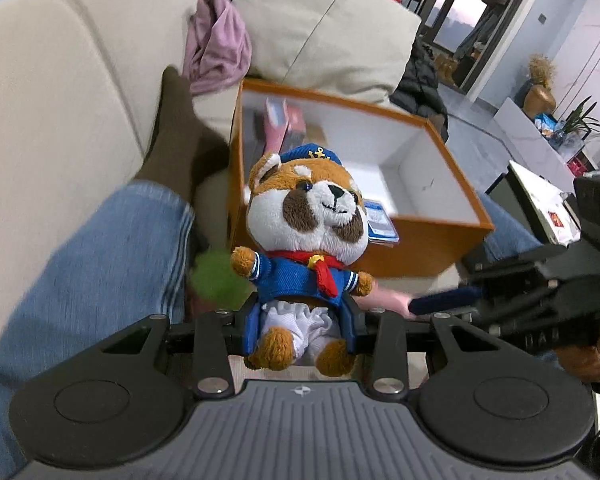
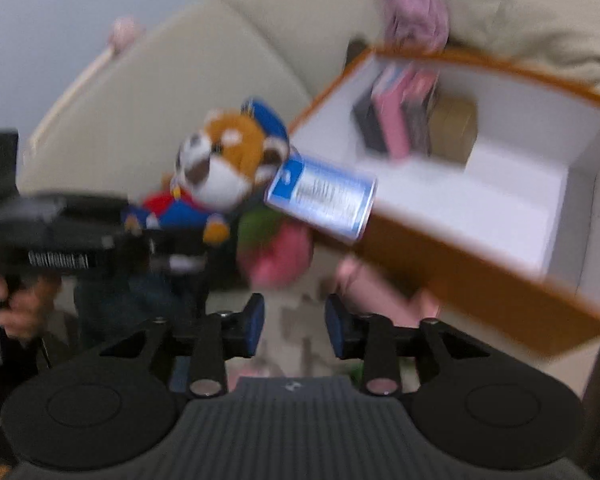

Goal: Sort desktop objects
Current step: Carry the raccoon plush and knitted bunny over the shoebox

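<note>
A plush fox (image 1: 306,216) in a blue sailor suit and cap, with a red neckerchief, sits upright in my left gripper (image 1: 300,322). The blue pads are shut on its lower body. Its blue paper tag (image 2: 324,200) hangs toward the orange box (image 1: 432,236), which has a white inside and stands just behind the toy. In the blurred right wrist view my right gripper (image 2: 296,328) is open, with nothing between its pads. It is low in front of the box (image 2: 480,280) and to the right of the toy (image 2: 224,164). One of its blue fingers (image 1: 444,300) shows beside the toy.
The box holds a pink packet (image 2: 396,120), dark items and a tan block (image 2: 454,124) at its far end. A green and pink soft thing (image 2: 276,248) lies below the toy. Around are a beige sofa (image 1: 60,100), a pink cloth (image 1: 216,44) and a leg in jeans (image 1: 100,272).
</note>
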### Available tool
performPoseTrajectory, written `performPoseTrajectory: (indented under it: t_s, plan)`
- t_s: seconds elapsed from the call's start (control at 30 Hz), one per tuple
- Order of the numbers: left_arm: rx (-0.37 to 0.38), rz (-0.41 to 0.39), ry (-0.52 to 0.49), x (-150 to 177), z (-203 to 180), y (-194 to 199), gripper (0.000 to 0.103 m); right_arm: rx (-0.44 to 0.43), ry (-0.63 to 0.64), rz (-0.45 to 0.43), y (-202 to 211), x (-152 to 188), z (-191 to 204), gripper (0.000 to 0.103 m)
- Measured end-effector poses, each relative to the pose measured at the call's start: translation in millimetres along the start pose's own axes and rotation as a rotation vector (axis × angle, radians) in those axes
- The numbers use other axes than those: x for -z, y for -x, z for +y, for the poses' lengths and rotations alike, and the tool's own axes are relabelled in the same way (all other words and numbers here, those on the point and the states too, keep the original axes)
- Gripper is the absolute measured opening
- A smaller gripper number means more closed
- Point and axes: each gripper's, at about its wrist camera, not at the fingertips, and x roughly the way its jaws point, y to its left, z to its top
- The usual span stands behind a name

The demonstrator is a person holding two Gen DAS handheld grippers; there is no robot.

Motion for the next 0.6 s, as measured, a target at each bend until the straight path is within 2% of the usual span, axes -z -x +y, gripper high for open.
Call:
performPoseTrajectory:
  t_s: [0.13, 0.2, 0.27, 0.4, 0.53, 0.57, 0.6]
  plan:
    - [-0.008, 0.021, 0.030, 22.3, 4.4, 4.3, 0.044, -0.060, -0.007, 0.095, -17.9, 28.2, 12.3, 0.045]
    - [-0.016, 0.030, 0.042, 28.6, 6.8, 5.1, 0.044, -0.062, -0.004, 0.124, -27.5, 37.1, 20.2, 0.051]
    - [-0.017, 0.041, 0.055, 35.1, 8.6, 5.4, 0.044, -0.051, -0.018, 0.154, -40.6, 41.7, 26.3, 0.064]
    - [-0.034, 0.052, 0.063, 44.6, 8.1, 4.6, 0.045, 0.000, -0.012, 0.177, -65.5, 42.5, 34.1, 0.064]
    - [-0.047, 0.031, 0.072, 48.5, 7.3, 9.4, 0.045, 0.058, 0.007, 0.233, -92.3, 45.0, 35.3, 0.064]
    - [-0.045, 0.027, 0.073, 49.1, 7.8, 11.1, 0.045, 0.063, 0.002, 0.238, -96.2, 46.3, 34.2, 0.062]
    - [-0.044, 0.020, 0.075, 49.9, 8.4, 12.9, 0.045, 0.069, -0.005, 0.234, -97.9, 47.4, 32.6, 0.053]
